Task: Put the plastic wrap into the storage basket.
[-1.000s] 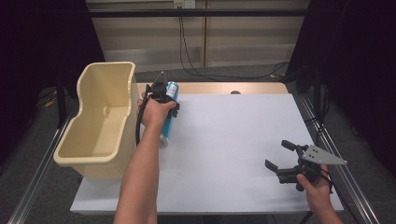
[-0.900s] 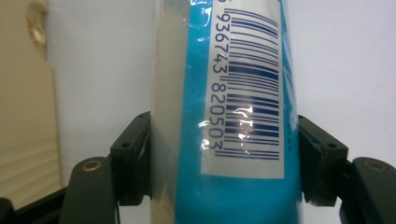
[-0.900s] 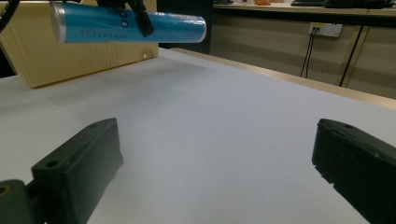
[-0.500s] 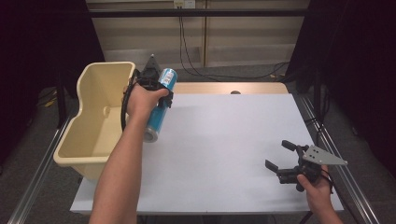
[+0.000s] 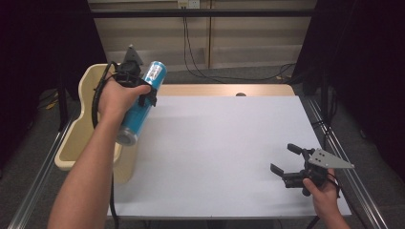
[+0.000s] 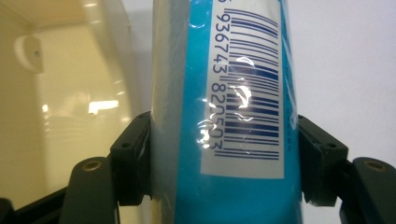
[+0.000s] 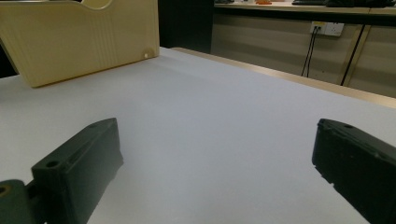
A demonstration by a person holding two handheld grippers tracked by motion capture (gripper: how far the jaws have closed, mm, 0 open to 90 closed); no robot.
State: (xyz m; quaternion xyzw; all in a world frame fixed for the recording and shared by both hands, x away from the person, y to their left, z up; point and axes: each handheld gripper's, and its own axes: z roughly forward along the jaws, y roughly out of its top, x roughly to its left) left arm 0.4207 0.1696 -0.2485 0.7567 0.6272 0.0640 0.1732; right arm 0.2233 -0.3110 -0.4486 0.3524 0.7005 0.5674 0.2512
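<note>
My left gripper (image 5: 143,90) is shut on a blue can (image 5: 138,112) with a white barcode label (image 6: 243,88), held tilted in the air at the right rim of the cream bin (image 5: 83,129). Both black jaws press the can's sides in the left gripper view, with the bin's inner wall (image 6: 60,93) to the left. My right gripper (image 5: 282,160) rests low near the table's front right corner, open, with nothing between its fingers (image 7: 77,168).
A white sheet covers the table (image 5: 224,143), whose wooden back edge (image 5: 224,89) shows behind. The bin stands at the left edge. Metal rails run along both sides. Cables hang on the back wall.
The left hand has lifted the can up and to the left, from above the table toward the bin's rim. The right gripper has stayed still.
</note>
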